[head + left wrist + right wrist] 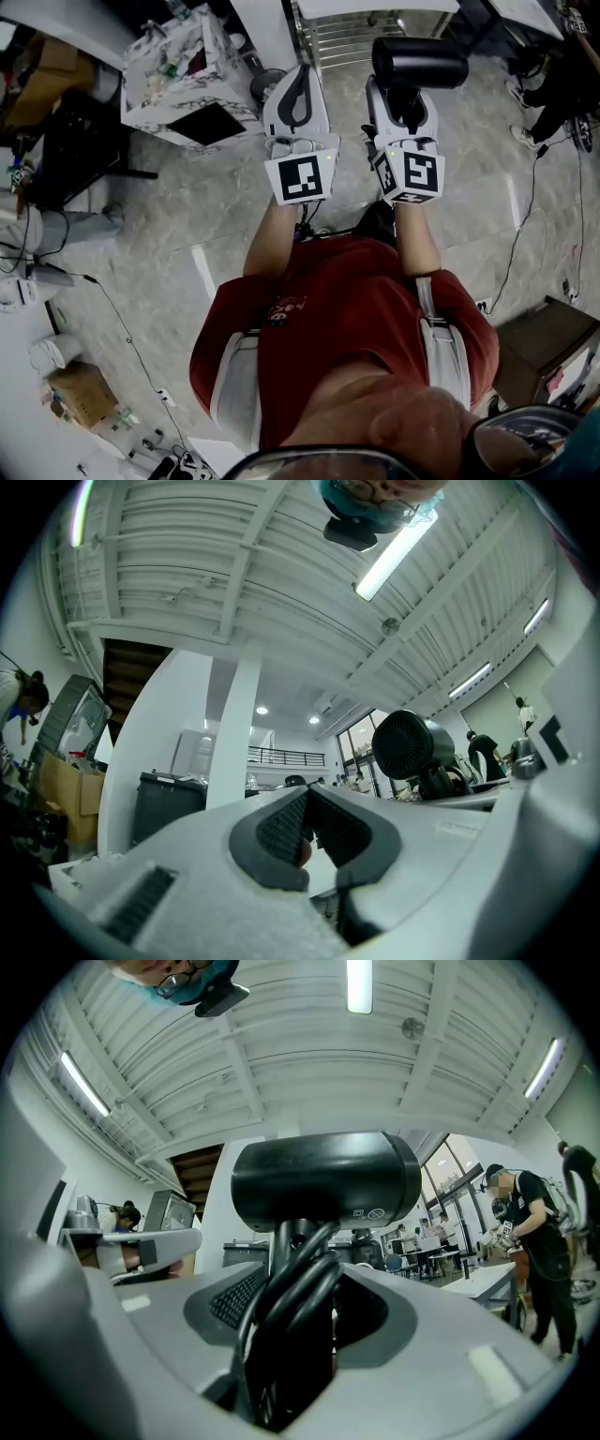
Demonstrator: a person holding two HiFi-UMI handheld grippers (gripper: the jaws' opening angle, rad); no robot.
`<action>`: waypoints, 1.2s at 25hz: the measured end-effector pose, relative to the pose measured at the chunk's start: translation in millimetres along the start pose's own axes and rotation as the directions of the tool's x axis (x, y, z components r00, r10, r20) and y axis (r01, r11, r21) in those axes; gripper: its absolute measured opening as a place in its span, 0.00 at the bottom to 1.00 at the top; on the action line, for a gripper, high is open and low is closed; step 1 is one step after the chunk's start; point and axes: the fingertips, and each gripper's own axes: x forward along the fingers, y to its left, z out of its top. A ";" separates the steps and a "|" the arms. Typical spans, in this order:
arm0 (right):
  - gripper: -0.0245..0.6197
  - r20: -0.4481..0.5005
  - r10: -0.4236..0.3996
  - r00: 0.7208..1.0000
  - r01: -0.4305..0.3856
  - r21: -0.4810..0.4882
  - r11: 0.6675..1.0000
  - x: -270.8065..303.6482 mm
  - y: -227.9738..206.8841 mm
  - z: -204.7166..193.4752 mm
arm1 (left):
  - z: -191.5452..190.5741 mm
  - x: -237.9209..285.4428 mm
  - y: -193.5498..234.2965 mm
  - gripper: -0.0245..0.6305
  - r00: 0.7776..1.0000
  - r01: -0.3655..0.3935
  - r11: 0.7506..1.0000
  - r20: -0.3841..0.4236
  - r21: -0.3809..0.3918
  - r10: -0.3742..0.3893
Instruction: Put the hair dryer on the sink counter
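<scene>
Clamps the black hair dryer (419, 62) by its handle in the right hand-held gripper (403, 98), over the floor (187, 206). Shows the cord (291, 1307) looped along that handle in the right gripper view only. Pinches the left hand-held gripper (302, 80) together, empty.

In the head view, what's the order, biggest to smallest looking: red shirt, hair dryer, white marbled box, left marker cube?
1. red shirt, nearest the camera.
2. white marbled box.
3. hair dryer and left marker cube: about alike.
</scene>
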 end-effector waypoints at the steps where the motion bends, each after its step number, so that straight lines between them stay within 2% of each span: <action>1: 0.39 -0.001 0.003 1.000 -0.003 0.003 1.000 4.5 -7.6 -1.3 | -3.1 7.4 -4.2 0.04 1.000 -0.001 1.000 0.000 0.001 0.001; 7: 0.39 -0.009 0.016 1.000 -0.016 0.007 1.000 36.7 -72.0 -6.3 | -22.3 66.6 -43.8 0.04 1.000 -0.002 1.000 0.006 0.003 0.002; 20: 0.39 -0.027 0.053 0.998 -0.052 0.038 0.998 113.6 -244.2 -9.0 | -63.5 216.9 -144.5 0.04 0.999 -0.043 0.999 -0.006 0.030 0.043; 25: 0.39 -0.027 0.069 0.997 -0.068 0.054 0.996 123.7 -295.8 -9.6 | -72.4 252.7 -184.3 0.04 0.998 -0.057 0.997 -0.006 0.044 0.057; 30: 0.39 -0.029 0.085 0.996 -0.083 0.067 0.994 124.9 -326.0 -12.9 | -79.4 270.8 -207.4 0.04 0.997 -0.079 0.997 -0.017 0.028 0.079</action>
